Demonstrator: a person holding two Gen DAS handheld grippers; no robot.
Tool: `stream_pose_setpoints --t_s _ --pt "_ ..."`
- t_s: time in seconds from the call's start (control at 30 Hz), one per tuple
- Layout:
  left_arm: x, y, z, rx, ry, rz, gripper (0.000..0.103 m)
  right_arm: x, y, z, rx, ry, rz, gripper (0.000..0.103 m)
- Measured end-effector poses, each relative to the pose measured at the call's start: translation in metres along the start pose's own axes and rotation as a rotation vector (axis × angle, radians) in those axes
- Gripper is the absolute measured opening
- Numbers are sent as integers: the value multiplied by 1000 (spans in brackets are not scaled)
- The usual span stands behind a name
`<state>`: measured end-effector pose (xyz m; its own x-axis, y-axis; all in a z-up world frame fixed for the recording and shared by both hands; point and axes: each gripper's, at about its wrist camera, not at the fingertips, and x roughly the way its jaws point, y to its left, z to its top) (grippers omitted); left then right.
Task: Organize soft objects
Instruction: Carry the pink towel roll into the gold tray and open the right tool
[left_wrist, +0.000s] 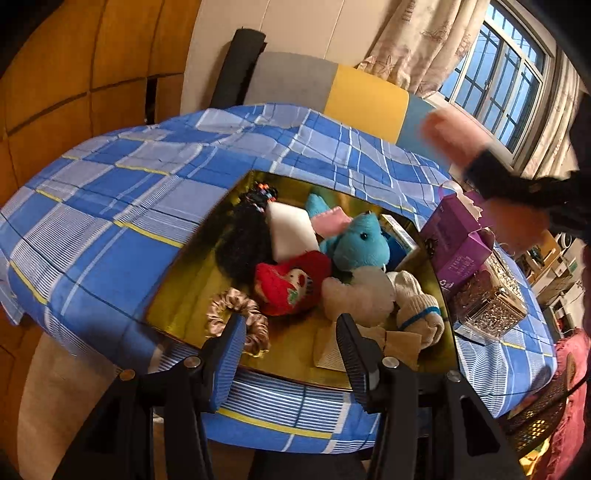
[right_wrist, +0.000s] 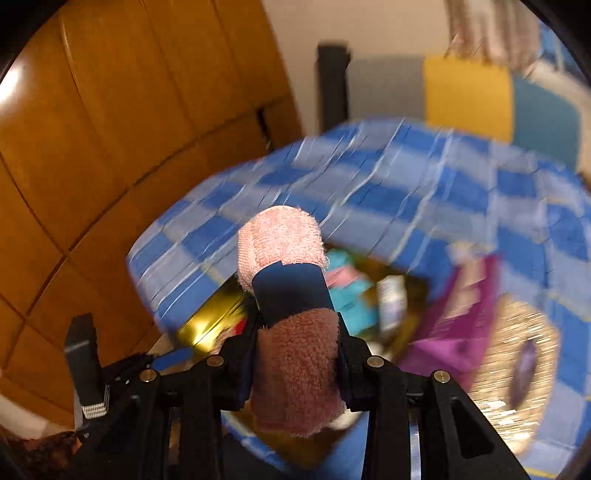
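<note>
The right gripper (right_wrist: 295, 354) is clamped on a rolled pink towel (right_wrist: 295, 369) bound by a dark blue band (right_wrist: 291, 291), the roll standing up between the two fingers and carried above the gold tray (left_wrist: 184, 291); from the left wrist view the same roll shows as a pink blur (left_wrist: 454, 136) high and to the right of the tray. The left gripper (left_wrist: 291, 354) hangs at the tray's near edge with its fingers apart and nothing between them. To finish this step well, I judge the roll should be brought down slowly onto a bare patch of the tray, probably the near-left part beside the satin scrunchie (left_wrist: 240, 321), and freed only once it rests, since a soft roll can tip or spring. The tray already holds a blue plush bear (left_wrist: 365, 240), a red knitted toy (left_wrist: 291, 280), a white sponge block (left_wrist: 291, 236), a black curly wig (left_wrist: 243, 243) and a cream sock (left_wrist: 417, 299), crowded toward its far right. The tray sits on a blue checked cloth (left_wrist: 110, 206); right of the tray stand a purple box (left_wrist: 458, 240) and a glittery container (left_wrist: 491, 299). Beyond the tray are a grey and yellow headboard (left_wrist: 325, 85), wooden wall panels, a curtain and a barred window (left_wrist: 502, 74).
</note>
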<state>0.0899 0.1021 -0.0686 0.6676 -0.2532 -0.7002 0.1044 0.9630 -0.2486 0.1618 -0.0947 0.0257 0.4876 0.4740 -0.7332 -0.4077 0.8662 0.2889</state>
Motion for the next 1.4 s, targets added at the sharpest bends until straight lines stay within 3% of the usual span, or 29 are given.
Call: stream_pose_setpoints --t_s 0.1,0.27,0.43,0.53,0.7,0.8,1.0,1.3,1.4 --pt "-8 8 1 -14 -30 14 51 39 20 -3 9 97 51 36" --pt "-19 32 4 -71 -65 70 51 86 44 -8 24 180 107 36" --pt "-25 53 3 -134 -81 123 51 117 57 -10 67 241 110 37" --pt "-29 63 2 -164 -90 134 51 134 62 -16 88 281 74 37" --pt "-34 70 2 -191 -100 133 51 165 69 -24 121 331 87 37" --pt "-34 69 1 -194 -95 125 51 181 66 -26 137 342 63 37" --pt "-31 61 0 -177 -84 101 51 191 50 -19 68 279 -123 39" --pt "-25 60 -1 -180 -61 101 51 175 57 -33 -12 274 -47 45" --pt "-28 61 -1 -187 -64 108 51 163 67 -34 -55 230 -52 53"
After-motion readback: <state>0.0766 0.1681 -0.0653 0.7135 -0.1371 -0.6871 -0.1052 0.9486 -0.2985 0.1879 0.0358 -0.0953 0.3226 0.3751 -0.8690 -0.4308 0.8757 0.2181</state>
